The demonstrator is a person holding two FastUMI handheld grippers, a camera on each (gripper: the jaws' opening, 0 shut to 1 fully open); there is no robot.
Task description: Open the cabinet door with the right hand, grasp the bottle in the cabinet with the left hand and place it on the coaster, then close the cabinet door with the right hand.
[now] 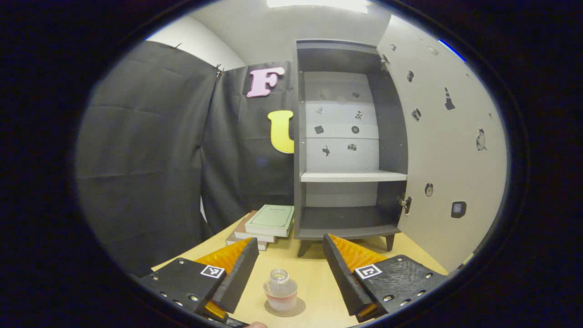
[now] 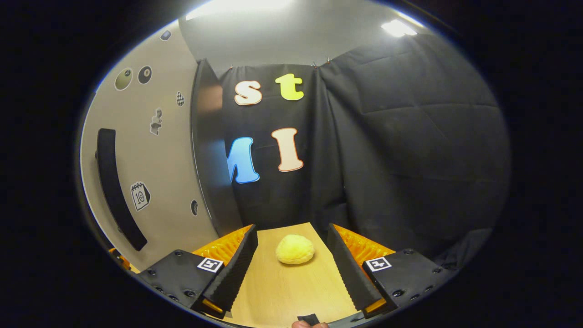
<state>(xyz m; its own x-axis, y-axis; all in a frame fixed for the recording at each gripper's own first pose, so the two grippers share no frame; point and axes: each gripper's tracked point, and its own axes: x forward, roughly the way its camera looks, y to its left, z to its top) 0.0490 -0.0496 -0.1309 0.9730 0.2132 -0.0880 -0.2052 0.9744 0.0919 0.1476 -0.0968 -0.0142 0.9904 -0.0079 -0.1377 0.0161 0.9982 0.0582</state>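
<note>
Bottle (image 1: 280,291) upright on coaster (image 1: 296,310)

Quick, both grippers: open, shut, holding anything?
Left gripper: open, holding nothing; bottle stands free on the coaster.
Right gripper: open, holding nothing.

bottle (image 1: 280,289) on coaster (image 1: 296,310), cabinet (image 1: 348,146) behind, books (image 1: 266,223) left of cabinet

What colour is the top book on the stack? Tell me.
Pale green, on the top book; the left gripper view shows it best.
</note>
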